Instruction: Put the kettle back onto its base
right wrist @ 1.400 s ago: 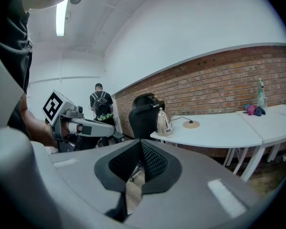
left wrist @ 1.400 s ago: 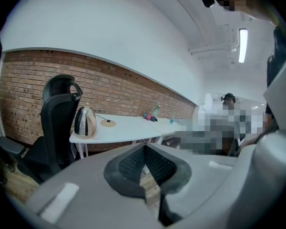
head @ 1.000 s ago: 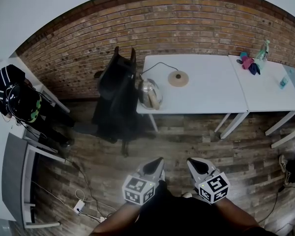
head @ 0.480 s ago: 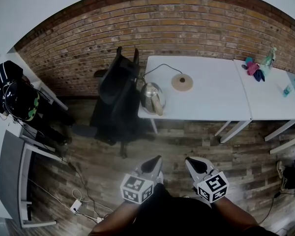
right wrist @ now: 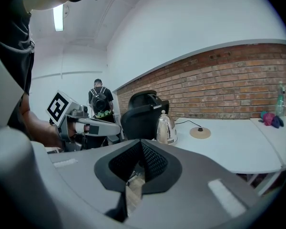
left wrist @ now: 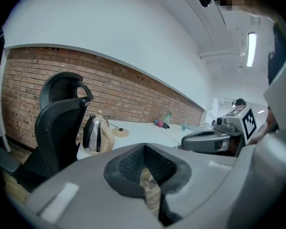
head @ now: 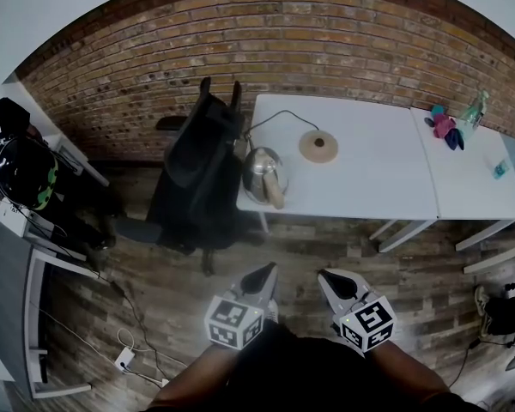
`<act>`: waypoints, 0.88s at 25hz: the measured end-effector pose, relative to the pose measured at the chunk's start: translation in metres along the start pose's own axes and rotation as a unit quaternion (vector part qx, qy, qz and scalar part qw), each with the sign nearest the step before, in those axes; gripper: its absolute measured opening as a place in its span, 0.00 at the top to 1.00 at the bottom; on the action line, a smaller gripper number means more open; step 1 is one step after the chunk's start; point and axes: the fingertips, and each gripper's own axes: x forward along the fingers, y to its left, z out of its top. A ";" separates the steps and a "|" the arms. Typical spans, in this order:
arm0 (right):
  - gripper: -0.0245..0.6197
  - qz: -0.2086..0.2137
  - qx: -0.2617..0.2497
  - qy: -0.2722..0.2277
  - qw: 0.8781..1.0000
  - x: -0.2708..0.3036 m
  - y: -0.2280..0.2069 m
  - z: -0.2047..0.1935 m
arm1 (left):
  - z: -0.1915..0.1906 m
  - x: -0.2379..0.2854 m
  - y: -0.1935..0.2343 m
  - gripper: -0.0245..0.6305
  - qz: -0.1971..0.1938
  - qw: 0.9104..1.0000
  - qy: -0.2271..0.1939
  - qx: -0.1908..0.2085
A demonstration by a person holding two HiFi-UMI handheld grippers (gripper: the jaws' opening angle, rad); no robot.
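A shiny steel kettle [head: 263,176] with a cream handle stands on the white table [head: 369,178], near its front left corner. Its round tan base [head: 318,146] lies a little further back and to the right, with a black cord running off toward the wall. My left gripper [head: 262,277] and right gripper [head: 333,280] are low, close to my body and over the wooden floor, well short of the table. Both are shut and hold nothing. The left gripper view shows the kettle [left wrist: 96,133] and base [left wrist: 120,132] far off; the right gripper view shows the kettle [right wrist: 166,129] and base [right wrist: 200,133].
A black office chair [head: 202,157] stands against the table's left end, beside the kettle. A second white table [head: 481,174] to the right carries a bottle and coloured cloths. A person with a backpack [head: 21,172] stands far left. Cables and a power strip [head: 124,360] lie on the floor.
The table, kettle and chair have drifted nearer and lower in the head view. Both grippers have kept their place and stayed shut.
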 end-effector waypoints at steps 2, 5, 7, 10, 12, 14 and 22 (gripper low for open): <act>0.92 0.000 -0.003 0.002 1.000 0.009 -0.003 0.003 | 0.004 0.005 0.009 0.96 -0.001 1.000 -0.001 0.002; 0.92 -0.002 -0.007 0.004 1.000 0.022 -0.007 0.008 | 0.009 0.011 0.024 0.96 0.000 1.000 -0.004 0.001; 0.92 -0.004 -0.009 0.006 1.000 0.031 -0.009 0.012 | 0.011 0.012 0.034 0.96 0.001 1.000 -0.006 -0.001; 0.92 -0.007 -0.010 0.007 1.000 0.046 -0.009 0.017 | 0.013 0.013 0.049 0.96 -0.002 1.000 -0.006 -0.002; 0.92 -0.011 -0.011 0.008 1.000 0.057 -0.010 0.020 | 0.014 0.013 0.059 0.96 -0.004 1.000 -0.003 0.003; 0.92 -0.016 -0.012 0.009 1.000 0.069 -0.010 0.024 | 0.015 0.014 0.070 0.96 -0.007 1.000 -0.001 0.009; 0.92 -0.045 -0.008 0.016 0.999 0.110 -0.016 0.033 | 0.022 0.023 0.107 0.96 -0.036 0.999 0.009 0.017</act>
